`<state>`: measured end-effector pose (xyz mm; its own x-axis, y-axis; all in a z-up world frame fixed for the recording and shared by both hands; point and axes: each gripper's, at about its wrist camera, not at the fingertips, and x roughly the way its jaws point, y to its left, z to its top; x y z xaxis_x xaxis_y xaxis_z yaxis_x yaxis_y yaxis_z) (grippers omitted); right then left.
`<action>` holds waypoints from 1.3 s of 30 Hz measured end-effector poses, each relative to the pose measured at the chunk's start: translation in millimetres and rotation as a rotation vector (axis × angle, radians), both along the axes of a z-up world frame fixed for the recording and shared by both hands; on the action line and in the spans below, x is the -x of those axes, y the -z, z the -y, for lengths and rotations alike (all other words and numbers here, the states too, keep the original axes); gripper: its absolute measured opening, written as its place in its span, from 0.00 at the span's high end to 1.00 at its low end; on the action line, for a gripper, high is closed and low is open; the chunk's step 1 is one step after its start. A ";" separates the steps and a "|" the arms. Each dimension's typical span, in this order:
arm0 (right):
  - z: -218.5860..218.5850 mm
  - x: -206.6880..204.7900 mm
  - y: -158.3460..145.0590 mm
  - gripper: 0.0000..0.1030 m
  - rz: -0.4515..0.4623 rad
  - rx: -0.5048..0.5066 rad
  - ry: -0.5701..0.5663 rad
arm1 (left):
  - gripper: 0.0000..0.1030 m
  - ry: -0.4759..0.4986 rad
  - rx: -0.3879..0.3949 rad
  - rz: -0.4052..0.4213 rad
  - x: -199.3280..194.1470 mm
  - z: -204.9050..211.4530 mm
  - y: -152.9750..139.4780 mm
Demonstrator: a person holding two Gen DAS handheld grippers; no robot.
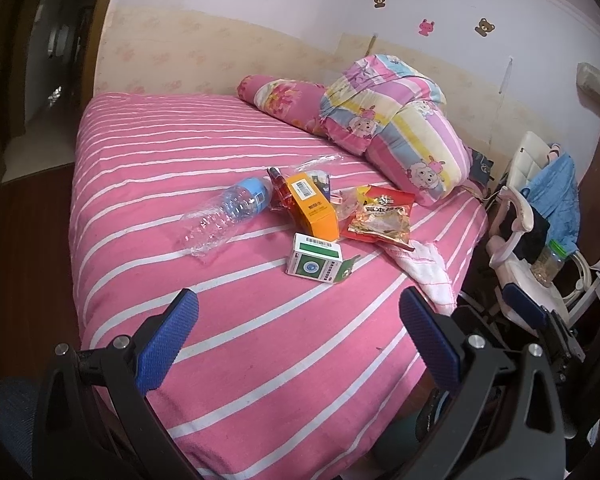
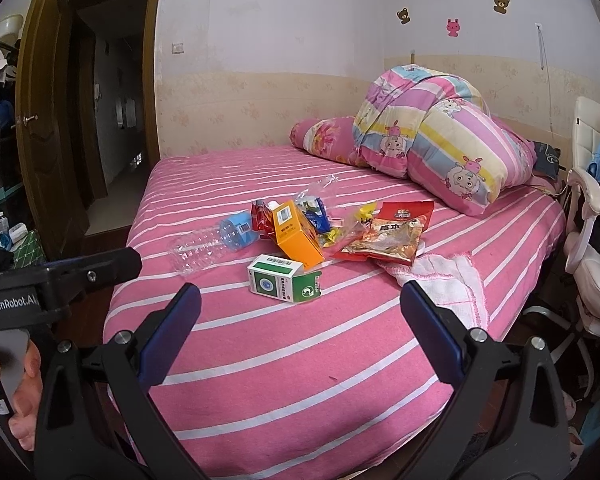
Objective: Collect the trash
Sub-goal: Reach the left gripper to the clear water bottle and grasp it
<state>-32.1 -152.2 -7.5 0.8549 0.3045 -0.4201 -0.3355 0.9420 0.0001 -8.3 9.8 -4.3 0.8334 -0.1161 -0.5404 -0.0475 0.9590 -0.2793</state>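
— Step in hand? Left gripper (image 1: 299, 322) and right gripper (image 2: 300, 320) both spread wide, nothing held, hanging over the near edge of the bed (image 2: 284, 392). Nothing collected yet.

— Next? Probably forward toward twelve o'clock: green-and-white box (image 2: 284, 278) nearest; beyond, orange box (image 2: 296, 236), bottle (image 2: 210, 246) at eleven, snack packet (image 2: 392, 236) at one.

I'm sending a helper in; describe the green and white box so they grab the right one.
On the pink striped bed, find the trash pile mid-mattress. The green and white box lies at its near edge, just in front of the orange box. It alone has an open green end flap.
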 end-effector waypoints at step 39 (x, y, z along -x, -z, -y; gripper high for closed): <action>-88.3 -181.0 53.0 0.05 -0.741 -0.716 -0.379 | 0.05 0.026 -0.032 -0.070 -113.4 -95.9 53.7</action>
